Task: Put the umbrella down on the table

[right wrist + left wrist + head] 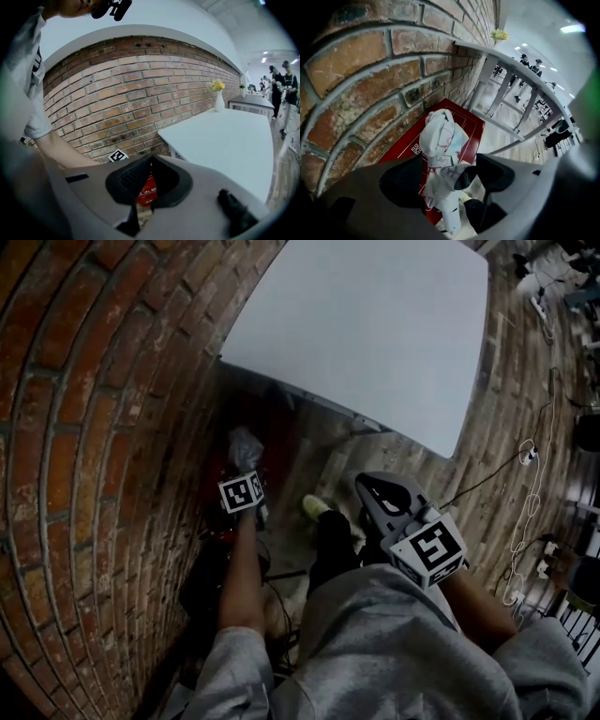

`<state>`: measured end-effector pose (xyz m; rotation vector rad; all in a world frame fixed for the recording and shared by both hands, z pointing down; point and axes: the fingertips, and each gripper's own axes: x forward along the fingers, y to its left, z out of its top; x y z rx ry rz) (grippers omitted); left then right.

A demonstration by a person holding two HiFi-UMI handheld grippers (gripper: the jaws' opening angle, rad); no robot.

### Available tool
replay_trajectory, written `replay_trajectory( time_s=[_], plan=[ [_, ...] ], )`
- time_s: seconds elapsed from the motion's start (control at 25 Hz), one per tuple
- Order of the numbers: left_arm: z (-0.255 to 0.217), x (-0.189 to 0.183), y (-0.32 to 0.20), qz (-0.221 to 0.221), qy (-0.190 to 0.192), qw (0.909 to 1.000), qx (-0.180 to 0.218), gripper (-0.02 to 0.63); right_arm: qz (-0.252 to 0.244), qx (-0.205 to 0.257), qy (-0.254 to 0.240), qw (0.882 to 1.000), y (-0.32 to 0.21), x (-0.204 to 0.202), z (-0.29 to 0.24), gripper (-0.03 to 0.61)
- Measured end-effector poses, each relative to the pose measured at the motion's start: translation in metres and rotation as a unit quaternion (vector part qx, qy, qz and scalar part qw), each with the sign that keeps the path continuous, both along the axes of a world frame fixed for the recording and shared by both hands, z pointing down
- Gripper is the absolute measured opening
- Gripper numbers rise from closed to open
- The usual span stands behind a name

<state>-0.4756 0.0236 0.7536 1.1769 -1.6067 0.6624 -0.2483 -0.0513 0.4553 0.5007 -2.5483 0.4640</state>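
Observation:
A folded white umbrella (440, 140) with pink and blue print stands low beside the brick wall, under the table's edge. My left gripper (447, 183) is shut on the umbrella's lower part; its bunched top sticks out beyond the jaws. In the head view the umbrella (245, 446) shows just past the left gripper (247, 471), close to the floor. The white table (375, 324) lies ahead, its top bare. My right gripper (371, 487) hangs to the right at knee height. In its own view the right gripper (149, 161) is shut, holding nothing.
A brick wall (84, 427) runs along the left. A red board (461, 117) lies on the floor under the table's grey legs (506, 93). A vase of yellow flowers (219, 96) stands at the table's far end. Cables (530, 460) trail on the wooden floor. People (286, 79) stand far off.

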Motion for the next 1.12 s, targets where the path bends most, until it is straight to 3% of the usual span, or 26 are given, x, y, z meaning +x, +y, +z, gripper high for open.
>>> replay_trajectory(
  time_s=[0.56,0.96,1.04,1.12],
  plan=[
    [0.056,-0.008,0.004,-0.040,0.040,0.9979,-0.033,0.354,0.015,-0.018,0.039,0.999,0.010,0.016,0.023,0.029],
    [0.064,-0.011,0.004,-0.040,-0.005,0.9981,-0.047,0.353,0.004,0.008,0.055,0.998,0.023,0.018,0.021,0.029],
    [0.063,-0.009,0.003,-0.033,-0.007,0.9983,-0.048,0.307,0.003,0.006,0.060,0.998,0.026,0.021,0.021,0.029],
    [0.063,-0.004,0.002,-0.028,0.001,0.9981,-0.055,0.304,0.007,0.006,0.062,0.998,0.028,0.025,0.022,0.029]
  ],
)
